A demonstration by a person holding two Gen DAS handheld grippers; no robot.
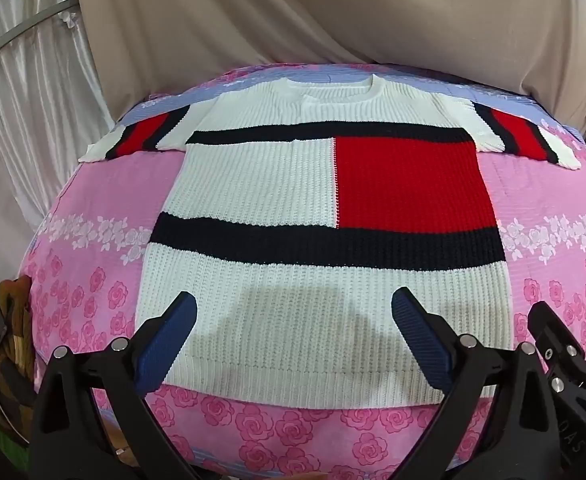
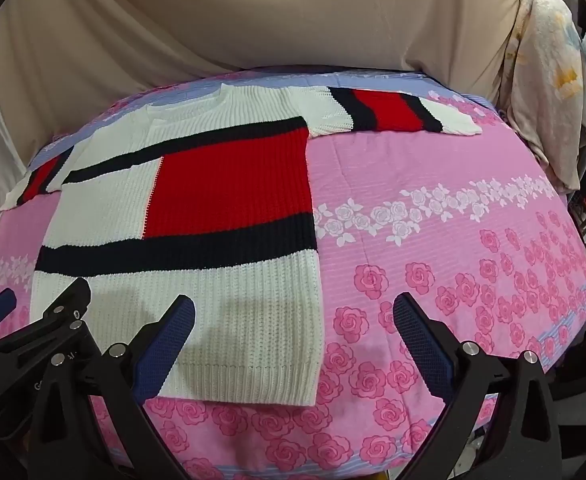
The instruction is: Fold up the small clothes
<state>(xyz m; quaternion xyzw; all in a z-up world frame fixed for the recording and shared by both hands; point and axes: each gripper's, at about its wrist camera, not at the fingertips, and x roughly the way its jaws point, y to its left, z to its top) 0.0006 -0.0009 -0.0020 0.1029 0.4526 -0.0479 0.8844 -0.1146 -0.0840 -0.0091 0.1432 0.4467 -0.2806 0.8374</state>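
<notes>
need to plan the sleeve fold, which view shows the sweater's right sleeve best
The right wrist view: the right sleeve lies whole and flat on the bedspread. The left wrist view squeezes that sleeve against the frame's edge.

Sweater (image 1: pixel 325 216): lies flat on the bedspread (image 1: pixel 93 208), centre of the left wrist frame, collar toward the top, hem toward the bottom.
Sleeves: spread toward the upper left and upper right.
Left gripper (image 1: pixel 293 312): bottom centre, over the hem.
Right gripper (image 2: pixel 293 316): over the sweater's lower right corner.
Curtain (image 1: pixel 333 12): behind the bed.
</notes>
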